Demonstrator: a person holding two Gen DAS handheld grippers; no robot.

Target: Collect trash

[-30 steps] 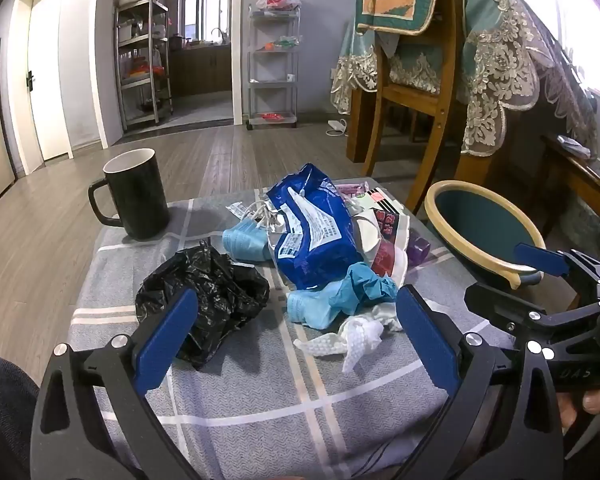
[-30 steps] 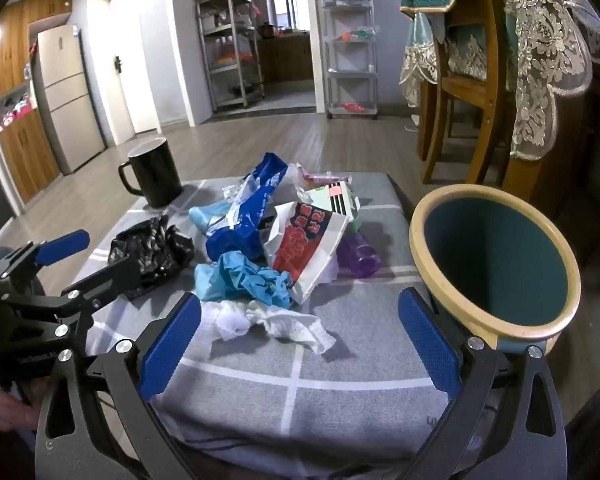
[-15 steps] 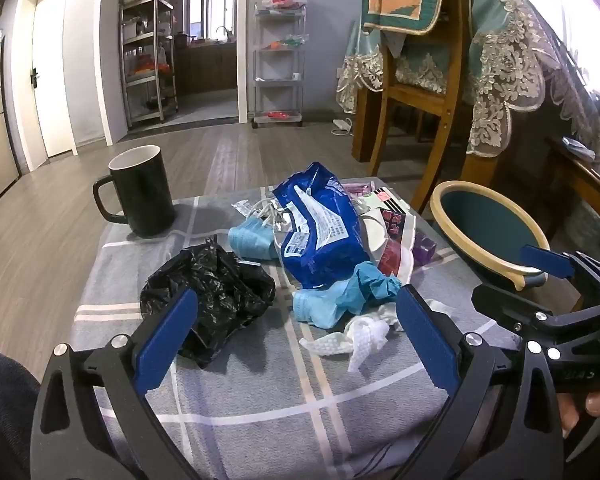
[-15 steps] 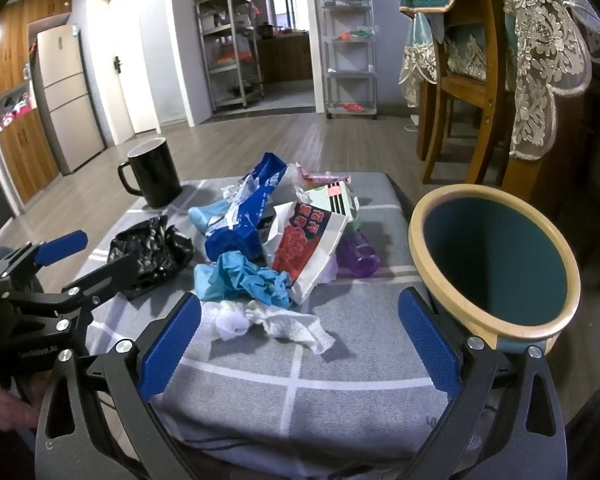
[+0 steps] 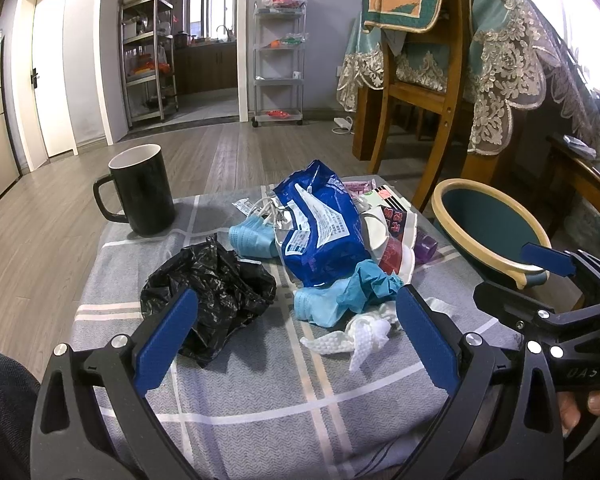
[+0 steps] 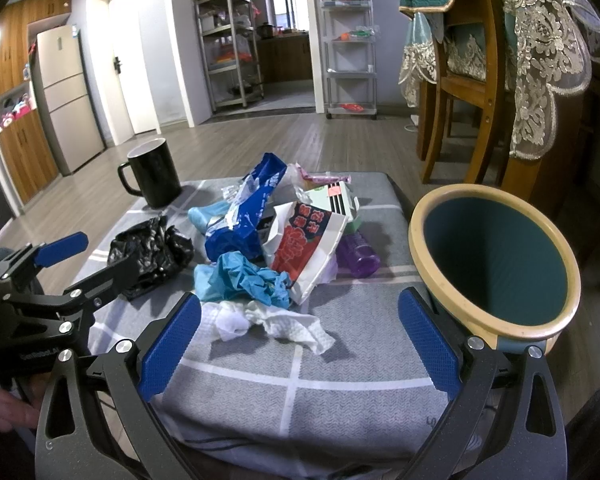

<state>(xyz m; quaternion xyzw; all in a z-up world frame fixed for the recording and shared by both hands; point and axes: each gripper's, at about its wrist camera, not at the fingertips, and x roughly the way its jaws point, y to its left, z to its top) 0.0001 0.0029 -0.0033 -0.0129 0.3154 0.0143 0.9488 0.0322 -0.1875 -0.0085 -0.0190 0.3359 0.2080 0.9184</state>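
Observation:
A trash pile lies on the grey plaid tablecloth (image 5: 260,392): a black plastic bag (image 5: 216,292), a blue wrapper (image 5: 320,232), blue gloves (image 5: 340,296), a white tissue (image 5: 364,332), a red-and-white paper bag (image 6: 308,240) and a purple bottle (image 6: 358,256). A teal bin with a cream rim (image 6: 496,264) stands at the table's right edge. My left gripper (image 5: 296,340) is open and empty, close in front of the pile. My right gripper (image 6: 298,344) is open and empty, just short of the tissue (image 6: 276,320).
A black mug (image 5: 140,192) stands at the table's far left corner. A wooden chair (image 5: 424,80) and a lace-covered table (image 5: 512,72) stand behind the bin. Metal shelves (image 5: 148,56) and a white rack (image 5: 278,60) are at the far wall.
The left gripper has shifted slightly, so the pile sits a little further right and lower in its view. The right gripper has hardly moved. Both stay open.

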